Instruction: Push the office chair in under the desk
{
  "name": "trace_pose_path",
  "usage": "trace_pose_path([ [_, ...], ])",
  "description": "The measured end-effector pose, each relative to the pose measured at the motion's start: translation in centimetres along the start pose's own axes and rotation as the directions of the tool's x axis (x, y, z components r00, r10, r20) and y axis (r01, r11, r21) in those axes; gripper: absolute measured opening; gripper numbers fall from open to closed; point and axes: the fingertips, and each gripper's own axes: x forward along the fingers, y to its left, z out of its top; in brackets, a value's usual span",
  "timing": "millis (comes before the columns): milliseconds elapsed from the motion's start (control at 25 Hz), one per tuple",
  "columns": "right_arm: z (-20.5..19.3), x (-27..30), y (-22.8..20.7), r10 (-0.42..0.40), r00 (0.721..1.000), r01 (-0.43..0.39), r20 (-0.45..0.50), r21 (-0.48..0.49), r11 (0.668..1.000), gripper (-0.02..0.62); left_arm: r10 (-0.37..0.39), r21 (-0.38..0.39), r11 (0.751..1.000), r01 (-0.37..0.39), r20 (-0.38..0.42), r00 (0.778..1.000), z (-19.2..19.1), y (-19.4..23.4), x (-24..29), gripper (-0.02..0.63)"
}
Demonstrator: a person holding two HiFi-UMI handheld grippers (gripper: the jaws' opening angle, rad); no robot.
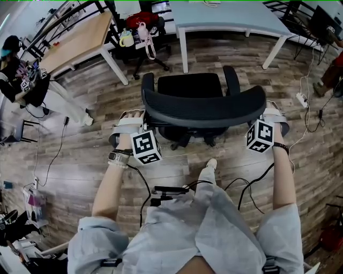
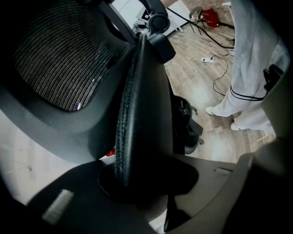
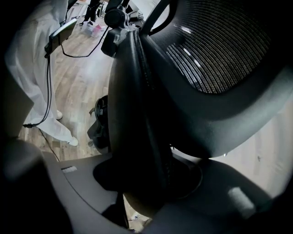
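A black office chair with a mesh backrest (image 1: pixel 203 109) stands on the wood floor, its seat (image 1: pixel 190 85) facing the light grey desk (image 1: pixel 225 16) at the back. My left gripper (image 1: pixel 134 115) grips the backrest's left edge and my right gripper (image 1: pixel 269 113) its right edge. In the left gripper view the backrest's rim (image 2: pixel 137 114) runs down between the jaws of the left gripper (image 2: pixel 146 183), which close on it. The right gripper view shows the same: the rim (image 3: pixel 137 119) is clamped in the right gripper (image 3: pixel 151 183).
A wooden table (image 1: pixel 80 37) stands at the back left, with a second chair (image 1: pixel 142 32) loaded with bags beside it. A person (image 1: pixel 21 75) sits at the far left. Cables and a power strip (image 1: pixel 302 99) lie on the floor at right.
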Motion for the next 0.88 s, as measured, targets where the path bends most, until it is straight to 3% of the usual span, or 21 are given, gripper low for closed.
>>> trace_pose_path([
  [440, -1.6, 2.0, -1.9, -0.004, 1.000, 0.005, 0.009, -0.005, 1.000, 0.193, -0.010, -0.007, 1.000, 0.010, -0.006, 1.000, 1.4, 1.3, 2.1, 0.117],
  [880, -5.4, 2.7, -3.3, -0.010, 1.000, 0.010, 0.009, -0.005, 1.000, 0.195, -0.015, -0.003, 1.000, 0.015, 0.000, 1.000, 5.1, 2.2, 3.5, 0.115],
])
